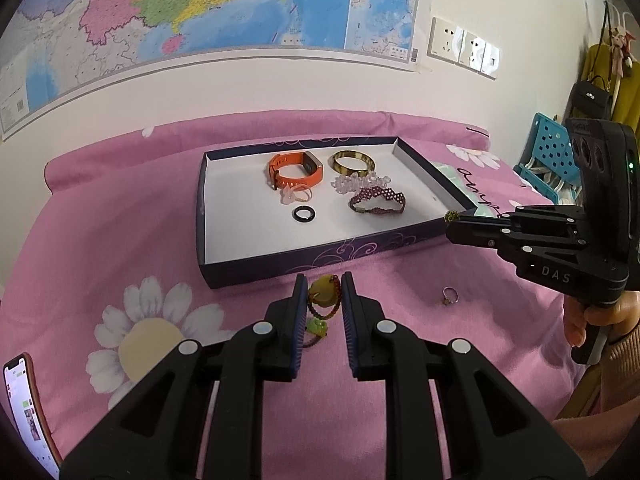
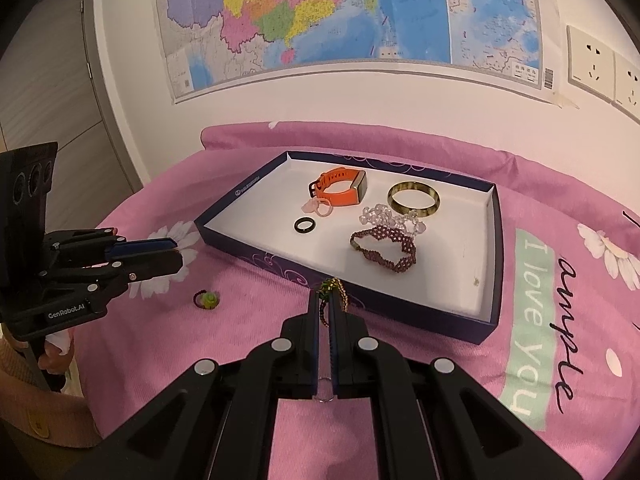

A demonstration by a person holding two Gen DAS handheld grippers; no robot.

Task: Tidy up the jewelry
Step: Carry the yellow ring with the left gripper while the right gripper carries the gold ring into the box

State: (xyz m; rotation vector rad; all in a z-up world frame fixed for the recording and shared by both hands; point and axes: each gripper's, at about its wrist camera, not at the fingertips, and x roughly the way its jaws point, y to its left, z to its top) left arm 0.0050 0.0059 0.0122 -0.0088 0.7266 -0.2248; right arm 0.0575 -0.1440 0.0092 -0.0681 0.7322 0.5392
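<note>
A pink bedspread (image 1: 100, 248) printed with white daisies covers the work surface, set against a white wall with a large coloured map (image 2: 320, 20) and wall sockets (image 1: 464, 46).

The left gripper (image 1: 322, 286) points down at the spread, its jaws nearly closed around a red beaded bracelet with a yellow-green pendant (image 1: 323, 295). The beads sit between the blue pads and look pinched, so this reads as a grip on the bracelet. Just below it, a small ring with a green ornament (image 2: 207, 300) lies on the cloth.

The right gripper (image 2: 323, 300) is clenched tight on a thin dark beaded chain with a small green-gold cluster (image 2: 330, 286) that pokes out past its tips. A small metal ring (image 1: 449, 296) lies loose on the cloth between the two grippers.

Straight ahead of both grippers lies an open, shallow dark-blue box (image 1: 320, 256) with a white floor, its long axis running across the view. Inside are an orange watch band (image 1: 296, 172), a gold-green bangle (image 1: 352, 162), a clear crystal bracelet (image 1: 358, 182), a maroon woven bracelet (image 1: 378, 200), a pink ring (image 1: 296, 194) and a black ring (image 1: 304, 214).

The right gripper's tips are at the box's near rim, by its right corner, so it seems the nearer one to drop its piece in; the left sits just short of the near wall and would need to lift over it.

A phone (image 1: 28, 408) lies at the spread's left edge.
</note>
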